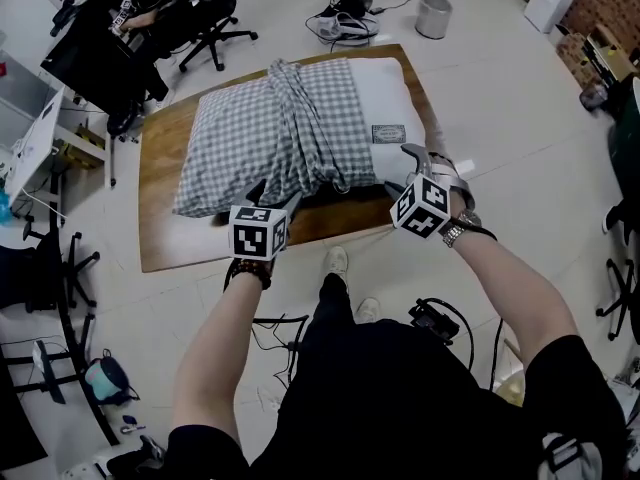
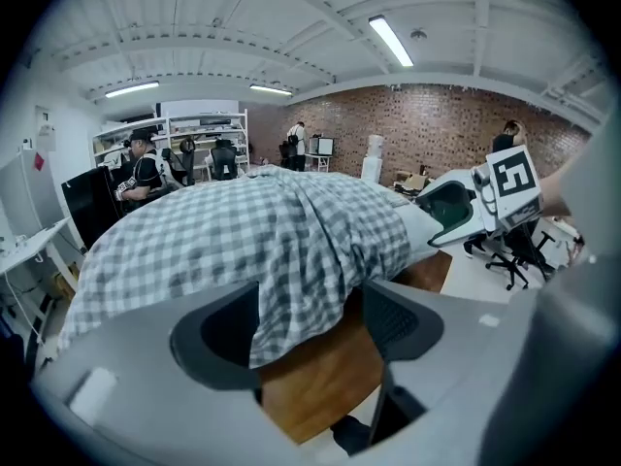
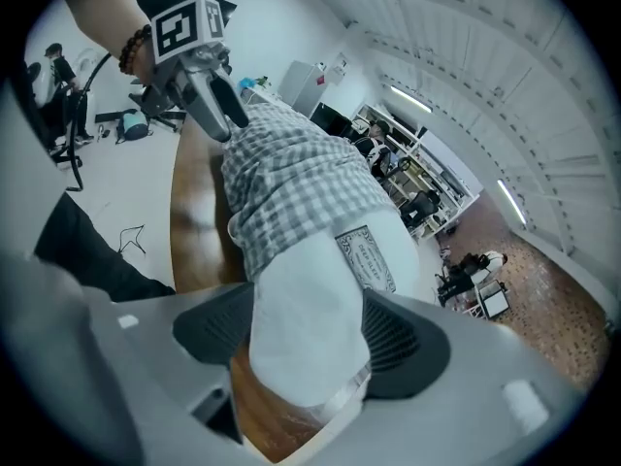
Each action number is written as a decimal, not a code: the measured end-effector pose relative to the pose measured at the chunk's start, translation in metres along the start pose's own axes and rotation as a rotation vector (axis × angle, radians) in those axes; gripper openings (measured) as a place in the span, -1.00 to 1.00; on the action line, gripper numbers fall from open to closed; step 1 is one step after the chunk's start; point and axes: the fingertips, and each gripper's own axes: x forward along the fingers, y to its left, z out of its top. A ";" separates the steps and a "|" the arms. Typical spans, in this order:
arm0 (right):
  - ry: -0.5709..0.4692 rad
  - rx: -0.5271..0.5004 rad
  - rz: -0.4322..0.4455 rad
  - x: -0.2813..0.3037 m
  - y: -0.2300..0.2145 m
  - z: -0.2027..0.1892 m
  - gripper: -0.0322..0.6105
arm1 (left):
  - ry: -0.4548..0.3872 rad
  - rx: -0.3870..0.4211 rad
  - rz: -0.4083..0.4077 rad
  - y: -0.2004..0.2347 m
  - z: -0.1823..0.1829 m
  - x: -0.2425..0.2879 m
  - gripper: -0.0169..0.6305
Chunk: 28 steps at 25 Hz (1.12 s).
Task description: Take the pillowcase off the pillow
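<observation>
A white pillow (image 1: 390, 98) lies on a wooden board (image 1: 160, 218), most of it inside a grey checked pillowcase (image 1: 270, 128) bunched towards the middle. My left gripper (image 1: 275, 196) is at the pillowcase's near edge. In the left gripper view its jaws (image 2: 310, 323) stand wide, with a hanging fold of the pillowcase (image 2: 291, 280) between them, loose on the right side. My right gripper (image 1: 403, 168) is at the pillow's bare near corner. Its wide jaws (image 3: 310, 338) straddle the pillow corner (image 3: 310, 299), below a printed label (image 3: 367, 258).
The board rests on a pale floor. Office chairs (image 1: 215, 23) and a seated person are at the far left, a grey bin (image 1: 433, 15) and cables at the back. My own feet (image 1: 335, 261) stand at the board's near edge.
</observation>
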 end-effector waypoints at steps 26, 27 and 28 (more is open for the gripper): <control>0.052 0.111 -0.057 0.047 -0.031 0.004 -0.79 | 0.066 -0.183 0.227 0.100 -0.035 0.032 -0.90; 0.049 0.115 -0.059 0.044 -0.034 0.003 -0.80 | 0.060 -0.190 0.233 0.103 -0.033 0.027 -0.90; 0.046 0.121 -0.060 0.041 -0.037 0.002 -0.82 | 0.055 -0.197 0.239 0.106 -0.032 0.022 -0.90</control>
